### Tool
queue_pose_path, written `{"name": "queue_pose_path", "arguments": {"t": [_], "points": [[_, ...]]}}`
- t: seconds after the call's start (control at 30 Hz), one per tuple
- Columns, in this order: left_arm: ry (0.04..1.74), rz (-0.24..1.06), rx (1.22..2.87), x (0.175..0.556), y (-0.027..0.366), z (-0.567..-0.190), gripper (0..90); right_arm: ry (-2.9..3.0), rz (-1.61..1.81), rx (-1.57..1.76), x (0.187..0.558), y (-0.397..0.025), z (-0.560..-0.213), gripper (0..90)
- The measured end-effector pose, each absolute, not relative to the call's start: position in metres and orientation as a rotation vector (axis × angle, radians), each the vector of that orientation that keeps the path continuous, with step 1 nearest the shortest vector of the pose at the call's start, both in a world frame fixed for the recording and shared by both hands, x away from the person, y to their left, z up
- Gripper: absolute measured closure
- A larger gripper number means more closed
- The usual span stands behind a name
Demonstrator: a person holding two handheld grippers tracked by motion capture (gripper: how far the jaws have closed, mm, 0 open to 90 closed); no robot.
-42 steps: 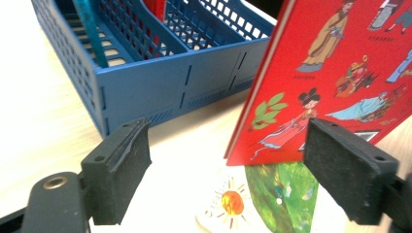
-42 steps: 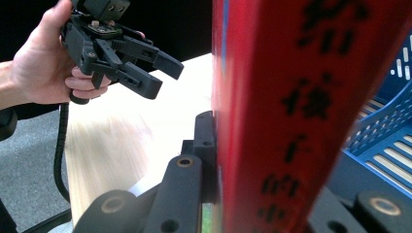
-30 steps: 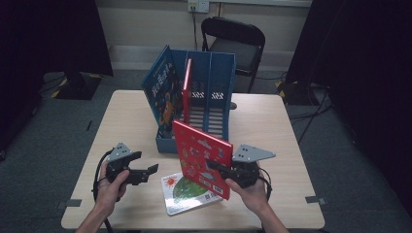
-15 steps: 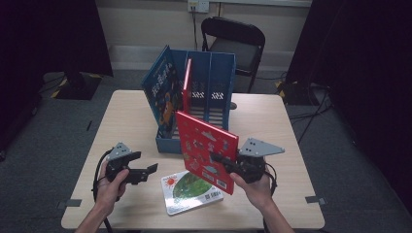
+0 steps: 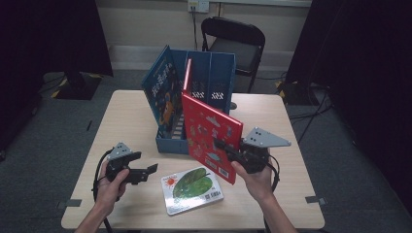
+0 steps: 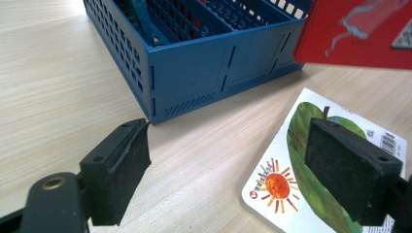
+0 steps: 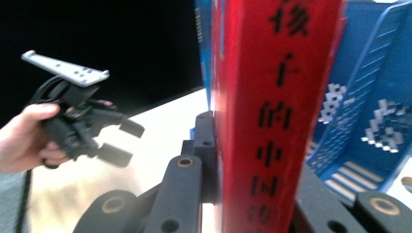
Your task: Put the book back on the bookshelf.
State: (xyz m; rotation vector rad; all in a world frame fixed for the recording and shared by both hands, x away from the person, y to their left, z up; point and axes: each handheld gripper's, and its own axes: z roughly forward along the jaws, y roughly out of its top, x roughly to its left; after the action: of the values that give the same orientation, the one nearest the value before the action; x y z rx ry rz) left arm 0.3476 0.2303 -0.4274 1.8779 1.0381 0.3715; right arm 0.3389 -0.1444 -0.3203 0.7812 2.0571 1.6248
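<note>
**Red book held upright, just short of the blue rack**

Over the table's near half, the high view showed the right gripper (image 5: 228,147) clamped on the lower near edge of a red picture book (image 5: 210,130), which stood raised and tilted, its cover facing left and its long axis slanting up and away toward the blue file rack (image 5: 214,73). That rack stood just behind the book, with 1 blue book (image 5: 163,92) and 1 thin red book (image 5: 187,76) already upright in its slots. The coming move, as I judged it, turned on this: the open slots lay forward and slightly left of the held book, so its edge had to line up with a divider gap. The left gripper (image 5: 145,172) was well apart from the rack, low over the table (image 5: 121,116), beside a green-leaf book (image 5: 192,189) lying flat.

From the left gripper view, its 2 jaws stood wide apart and held nothing; the green-leaf book (image 6: 311,160) lay under the right pad, the rack's corner (image 6: 194,77) ahead.

Seen in the right gripper view, the 2 jaws pressed either side of the red book's spine (image 7: 272,111), which ran vertically with the rack's perforated wall (image 7: 359,116) close behind. The left gripper (image 7: 119,141) hung open farther off.
</note>
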Motion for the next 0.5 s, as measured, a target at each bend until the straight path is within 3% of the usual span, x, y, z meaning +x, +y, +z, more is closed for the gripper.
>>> {"name": "queue_pose_path", "arguments": {"t": [0.5], "points": [[1.034,0.370,1.886,0.347,0.227,-0.429,16.2,1.970,1.603,0.932,0.370,-0.135,-0.309,80.5]]}}
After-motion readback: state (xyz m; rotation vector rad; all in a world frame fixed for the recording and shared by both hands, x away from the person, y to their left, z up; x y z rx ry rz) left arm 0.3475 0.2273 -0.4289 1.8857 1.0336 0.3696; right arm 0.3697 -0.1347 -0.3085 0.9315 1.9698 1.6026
